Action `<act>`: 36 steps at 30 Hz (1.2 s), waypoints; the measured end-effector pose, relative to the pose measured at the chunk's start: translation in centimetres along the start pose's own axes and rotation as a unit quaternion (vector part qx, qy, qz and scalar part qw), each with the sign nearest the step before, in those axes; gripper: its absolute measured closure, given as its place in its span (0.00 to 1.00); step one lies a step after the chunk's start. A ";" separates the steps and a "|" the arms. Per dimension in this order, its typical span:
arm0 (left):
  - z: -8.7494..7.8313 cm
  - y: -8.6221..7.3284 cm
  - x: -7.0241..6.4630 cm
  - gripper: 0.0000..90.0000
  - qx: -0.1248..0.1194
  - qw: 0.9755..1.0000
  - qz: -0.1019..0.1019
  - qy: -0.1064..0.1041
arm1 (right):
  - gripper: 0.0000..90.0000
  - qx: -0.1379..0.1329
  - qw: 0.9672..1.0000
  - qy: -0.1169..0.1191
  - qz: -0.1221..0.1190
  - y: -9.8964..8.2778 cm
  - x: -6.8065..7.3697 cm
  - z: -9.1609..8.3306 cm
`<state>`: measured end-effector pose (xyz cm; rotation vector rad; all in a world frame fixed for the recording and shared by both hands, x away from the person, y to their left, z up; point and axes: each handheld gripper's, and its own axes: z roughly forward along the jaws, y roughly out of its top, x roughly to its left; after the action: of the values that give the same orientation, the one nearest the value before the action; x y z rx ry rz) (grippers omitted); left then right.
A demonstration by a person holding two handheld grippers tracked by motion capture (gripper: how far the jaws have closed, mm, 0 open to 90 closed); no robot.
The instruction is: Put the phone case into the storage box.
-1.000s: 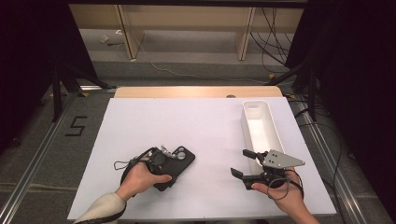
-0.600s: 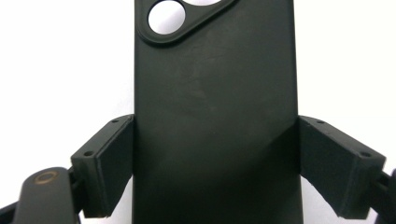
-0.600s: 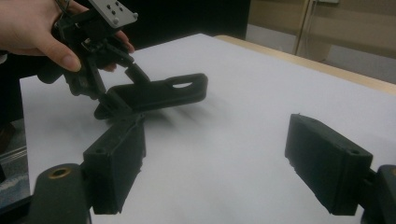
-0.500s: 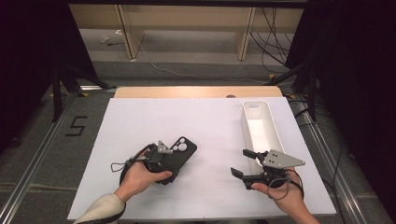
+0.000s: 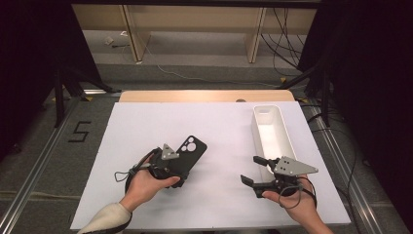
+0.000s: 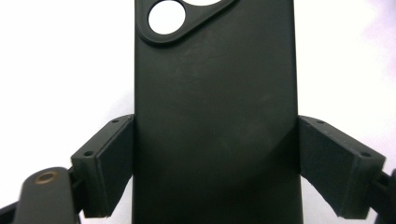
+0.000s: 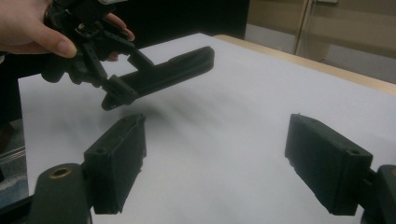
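Observation:
A black phone case with a round-holed camera cutout is held above the white board, its far end tilted up. My left gripper is shut on its two long edges near the lower half. In the left gripper view the case stands between the pads, which press on both sides. My right gripper hovers open at the right with nothing between its fingers. In the right gripper view the open gripper looks across the board at the raised case and the left hand.
A long white tray lies at the right of the white board, just beyond my right gripper. A wooden table edge runs along the back. Floor, cables and dark stands surround the table.
The left hand has lifted the phone case off the board and carried it a little away and to the right, tilting its far end up. The right gripper has stayed put.

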<state>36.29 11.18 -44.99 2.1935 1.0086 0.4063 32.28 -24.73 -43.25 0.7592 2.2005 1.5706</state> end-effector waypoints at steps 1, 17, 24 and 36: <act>0.0 0.0 0.0 0.17 -0.003 1.000 -0.001 0.001 | 0.24 0.000 1.000 0.000 0.000 0.0 0.0 0.0; -0.5 0.3 -0.4 0.17 -0.042 0.999 -0.001 0.009 | 0.24 0.000 1.000 -0.001 0.000 0.0 0.0 0.0; -0.6 0.5 -0.7 0.17 -0.054 0.998 0.000 0.013 | 0.24 0.001 1.000 -0.002 0.000 0.0 0.0 0.1; -0.9 0.6 -1.2 0.17 -0.073 0.997 0.006 0.013 | 0.24 -0.001 1.000 -0.003 0.000 0.1 0.0 0.1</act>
<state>35.33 10.37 -43.86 2.0696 0.9488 0.5003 32.39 -24.65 -43.24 0.7622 2.1948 1.5677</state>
